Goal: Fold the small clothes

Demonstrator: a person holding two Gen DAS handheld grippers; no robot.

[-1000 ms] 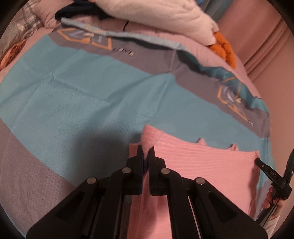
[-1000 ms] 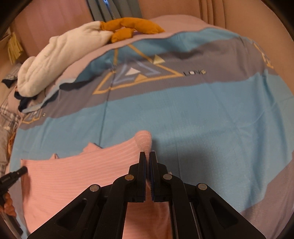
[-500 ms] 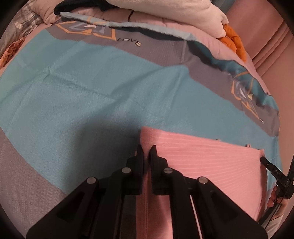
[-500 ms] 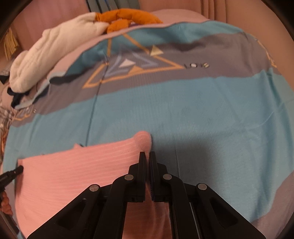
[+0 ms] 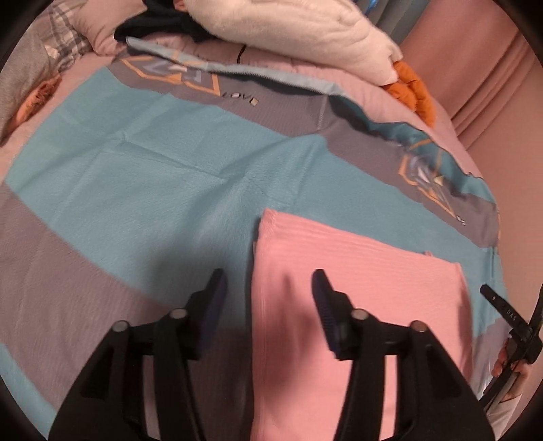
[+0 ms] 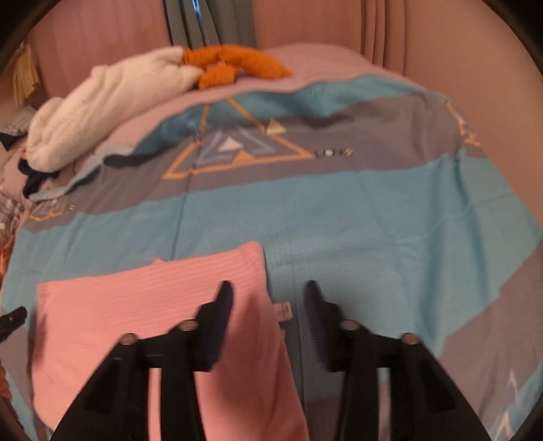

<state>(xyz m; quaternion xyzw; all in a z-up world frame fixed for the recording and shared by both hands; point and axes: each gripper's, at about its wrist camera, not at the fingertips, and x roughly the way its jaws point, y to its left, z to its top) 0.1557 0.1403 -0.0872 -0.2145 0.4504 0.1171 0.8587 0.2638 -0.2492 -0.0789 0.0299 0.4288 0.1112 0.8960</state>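
Note:
A pink ribbed garment (image 5: 356,288) lies flat and folded on the bed; it also shows in the right wrist view (image 6: 142,305). My left gripper (image 5: 268,281) is open and empty, straddling the garment's left edge just above it. My right gripper (image 6: 268,295) is open and empty over the garment's right edge, where a small pink label (image 6: 284,310) sticks out. The right gripper's tip (image 5: 502,308) shows at the far right of the left wrist view.
The bed cover (image 6: 373,210) is teal and grey with orange triangle prints. A white fleece bundle (image 6: 112,98) and an orange garment (image 6: 237,64) lie at the far side by pink curtains. Dark clothes (image 5: 159,27) and a plaid pillow (image 5: 40,64) lie at the far left.
Both grippers were shut on the garment's top corners and laid them down. Both have opened and let go, and the garment now lies flat.

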